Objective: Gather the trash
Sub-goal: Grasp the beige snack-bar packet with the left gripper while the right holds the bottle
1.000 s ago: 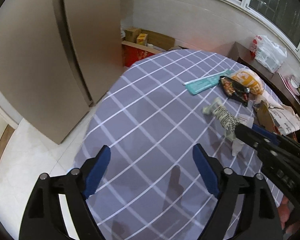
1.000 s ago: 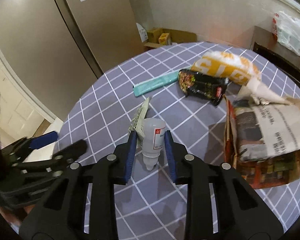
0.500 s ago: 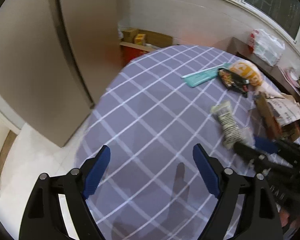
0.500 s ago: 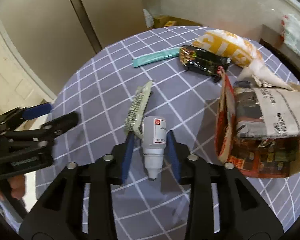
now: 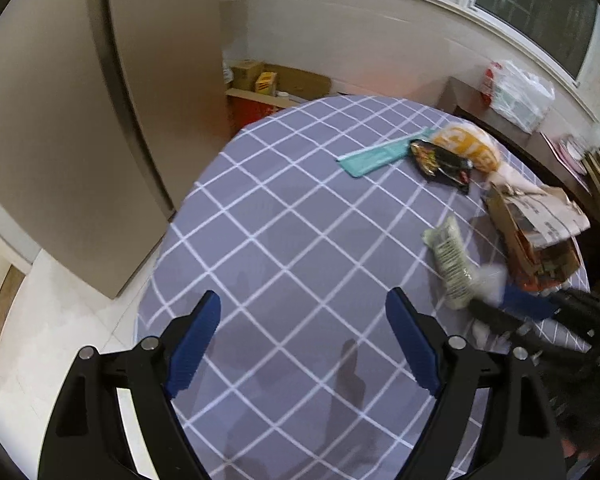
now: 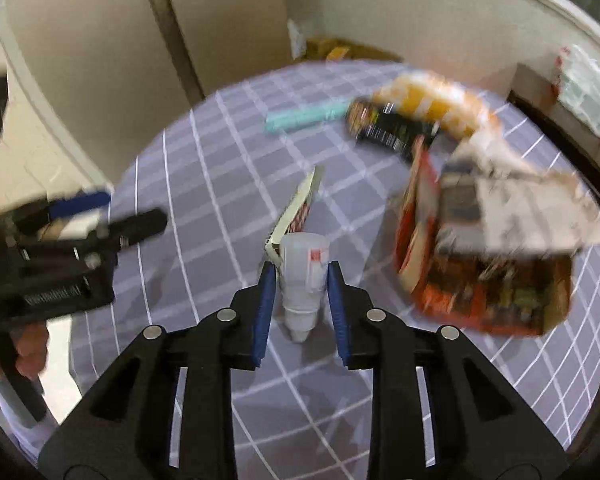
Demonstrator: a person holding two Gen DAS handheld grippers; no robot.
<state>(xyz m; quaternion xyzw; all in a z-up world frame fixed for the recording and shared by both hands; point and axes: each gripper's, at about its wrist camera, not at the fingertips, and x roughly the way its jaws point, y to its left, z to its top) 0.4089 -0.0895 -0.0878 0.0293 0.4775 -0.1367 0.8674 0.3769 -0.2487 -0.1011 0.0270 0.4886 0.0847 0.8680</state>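
Table (image 5: 284, 240): round, under a grey checked cloth; everything below lies on it or hangs above it.
Left hand-held gripper (image 5: 303, 346): above the table's near edge, nothing between its fingers.
Right hand-held gripper (image 6: 301, 278): right of the left one, around a small white plastic bottle (image 6: 304, 268).
Flat pale printed packet (image 6: 296, 208): just behind the bottle, touching it.
Torn red cardboard box (image 6: 488, 292): right of the bottle, crumpled newspaper (image 6: 532, 208) on top.
Black snack wrapper (image 6: 392, 130): behind the box.
Orange-and-white plastic bag (image 6: 432, 104): behind the wrapper, touching it.
Teal flat packet (image 6: 304, 118): left of the wrapper.
Brown cardboard boxes (image 5: 260, 78): on the floor beyond the table, by the wall.
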